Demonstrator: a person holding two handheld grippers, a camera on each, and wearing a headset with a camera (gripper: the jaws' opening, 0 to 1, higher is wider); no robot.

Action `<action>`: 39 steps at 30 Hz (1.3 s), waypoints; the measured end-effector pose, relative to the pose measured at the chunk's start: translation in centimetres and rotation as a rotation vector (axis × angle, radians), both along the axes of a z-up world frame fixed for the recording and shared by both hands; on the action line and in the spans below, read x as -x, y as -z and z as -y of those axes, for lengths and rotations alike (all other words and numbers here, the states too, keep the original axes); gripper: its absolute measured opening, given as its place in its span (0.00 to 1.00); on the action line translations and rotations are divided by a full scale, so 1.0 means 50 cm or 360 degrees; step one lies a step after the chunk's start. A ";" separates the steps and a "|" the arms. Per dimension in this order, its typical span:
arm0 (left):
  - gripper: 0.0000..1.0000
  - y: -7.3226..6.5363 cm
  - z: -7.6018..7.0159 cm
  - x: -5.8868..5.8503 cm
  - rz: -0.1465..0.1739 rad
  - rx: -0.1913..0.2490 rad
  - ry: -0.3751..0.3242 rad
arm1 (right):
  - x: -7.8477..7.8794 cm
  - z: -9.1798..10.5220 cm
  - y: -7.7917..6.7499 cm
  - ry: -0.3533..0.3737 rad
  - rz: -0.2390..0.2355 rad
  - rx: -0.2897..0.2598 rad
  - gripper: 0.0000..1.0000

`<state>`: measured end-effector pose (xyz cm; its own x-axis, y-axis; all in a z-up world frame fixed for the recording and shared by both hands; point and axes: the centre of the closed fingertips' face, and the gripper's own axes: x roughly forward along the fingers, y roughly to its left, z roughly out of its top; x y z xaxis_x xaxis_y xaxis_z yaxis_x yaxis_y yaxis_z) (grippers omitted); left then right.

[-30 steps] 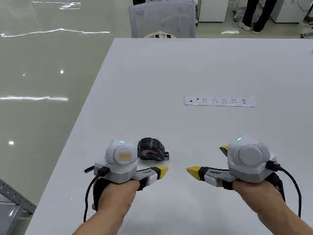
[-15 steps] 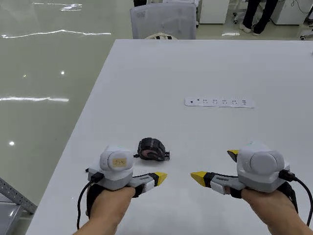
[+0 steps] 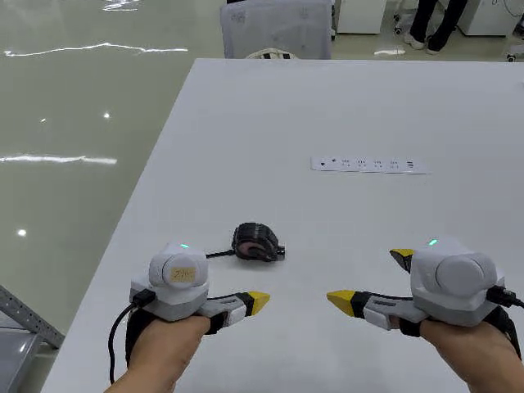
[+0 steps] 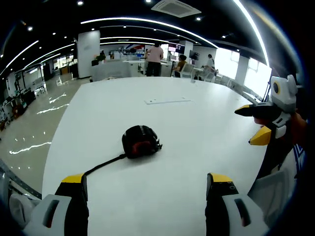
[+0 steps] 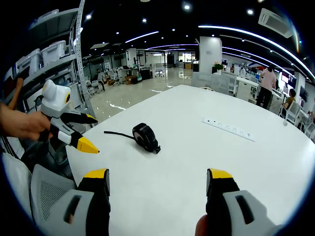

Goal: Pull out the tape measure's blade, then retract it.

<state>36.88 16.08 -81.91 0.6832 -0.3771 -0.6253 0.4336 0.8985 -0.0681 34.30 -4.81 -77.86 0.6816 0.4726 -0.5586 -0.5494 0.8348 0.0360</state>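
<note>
1. Head view: the tape measure (image 3: 255, 242) lies on the white table (image 3: 327, 106), untouched. My left gripper (image 3: 246, 303) and right gripper (image 3: 370, 278) have backed off since 0.5 s ago, uncovering its black strap (image 3: 217, 254).
2. Left gripper view: my jaws are spread and empty, tape measure ahead.
3. Right gripper view: jaws likewise released, tape measure ahead-left.

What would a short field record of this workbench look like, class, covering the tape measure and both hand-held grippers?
target: tape measure, black, resting on the white table, no blade drawn out, black cord trailing
left: left hand-held gripper, open, empty, short of the tape measure
right: right hand-held gripper, open, empty
behind: white power strip
</note>
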 end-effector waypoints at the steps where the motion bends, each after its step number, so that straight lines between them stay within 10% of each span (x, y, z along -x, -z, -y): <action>1: 0.98 0.000 -0.001 0.002 -0.0001 -0.0001 0.0003 | 0.002 0.001 0.000 -0.0003 0.0000 0.0003 0.83; 39: 1.00 -0.018 -0.052 0.043 0.0006 -0.0036 0.0043 | 0.081 0.073 0.009 -0.0028 -0.0044 0.0081 0.84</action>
